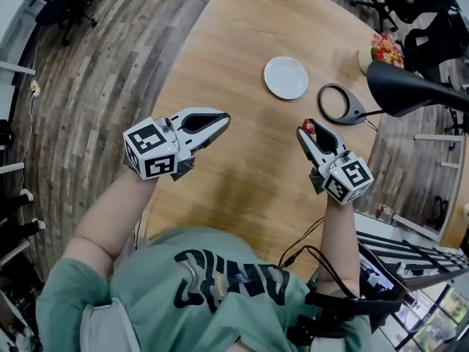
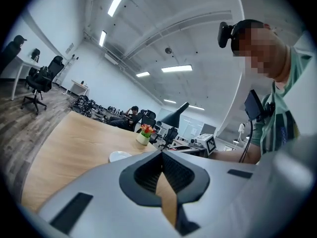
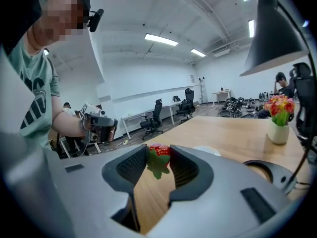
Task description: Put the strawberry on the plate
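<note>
Wood table (image 1: 234, 86), right gripper (image 3: 158, 156) holding strawberry (image 3: 159, 149)

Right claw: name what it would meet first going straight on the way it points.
Likely the light wooden tabletop, just short of the round white plate; the right claw, shut on the red strawberry, tilts slightly downward. Depth is unclear.
</note>
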The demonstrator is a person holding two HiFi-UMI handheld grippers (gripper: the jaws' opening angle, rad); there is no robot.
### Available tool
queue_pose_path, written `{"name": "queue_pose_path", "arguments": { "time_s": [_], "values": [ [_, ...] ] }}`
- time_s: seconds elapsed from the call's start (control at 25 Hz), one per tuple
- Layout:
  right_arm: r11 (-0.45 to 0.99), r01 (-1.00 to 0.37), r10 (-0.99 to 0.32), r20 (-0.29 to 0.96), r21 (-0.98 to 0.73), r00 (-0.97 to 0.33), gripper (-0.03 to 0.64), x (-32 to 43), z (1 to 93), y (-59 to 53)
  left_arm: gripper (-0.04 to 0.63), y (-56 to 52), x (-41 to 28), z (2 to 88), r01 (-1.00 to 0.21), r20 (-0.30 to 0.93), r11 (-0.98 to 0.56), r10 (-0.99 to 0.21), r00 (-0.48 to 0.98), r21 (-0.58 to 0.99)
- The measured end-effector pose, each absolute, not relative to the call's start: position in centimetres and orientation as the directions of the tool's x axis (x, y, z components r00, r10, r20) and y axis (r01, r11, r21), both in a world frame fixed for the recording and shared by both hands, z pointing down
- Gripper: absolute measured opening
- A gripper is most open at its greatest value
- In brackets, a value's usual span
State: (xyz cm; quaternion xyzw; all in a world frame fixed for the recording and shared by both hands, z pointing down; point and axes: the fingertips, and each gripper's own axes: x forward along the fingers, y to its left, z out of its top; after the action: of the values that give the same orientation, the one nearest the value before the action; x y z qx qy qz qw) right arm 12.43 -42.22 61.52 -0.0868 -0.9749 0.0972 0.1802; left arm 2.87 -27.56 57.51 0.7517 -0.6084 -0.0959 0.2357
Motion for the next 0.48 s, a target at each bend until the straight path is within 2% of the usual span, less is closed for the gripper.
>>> {"name": "queue_pose_path", "arguments": {
  "time_s": [0.48],
  "values": [
    [0.979, 0.143, 0.194, 0.43, -0.148, -0.882, 0.149, 5.9, 68.2, -46.8, 0.003, -32.6, -1.3, 62.9, -0.866, 0.178, -0.097, -0.962, 0.208, 0.491]
  ]
}}
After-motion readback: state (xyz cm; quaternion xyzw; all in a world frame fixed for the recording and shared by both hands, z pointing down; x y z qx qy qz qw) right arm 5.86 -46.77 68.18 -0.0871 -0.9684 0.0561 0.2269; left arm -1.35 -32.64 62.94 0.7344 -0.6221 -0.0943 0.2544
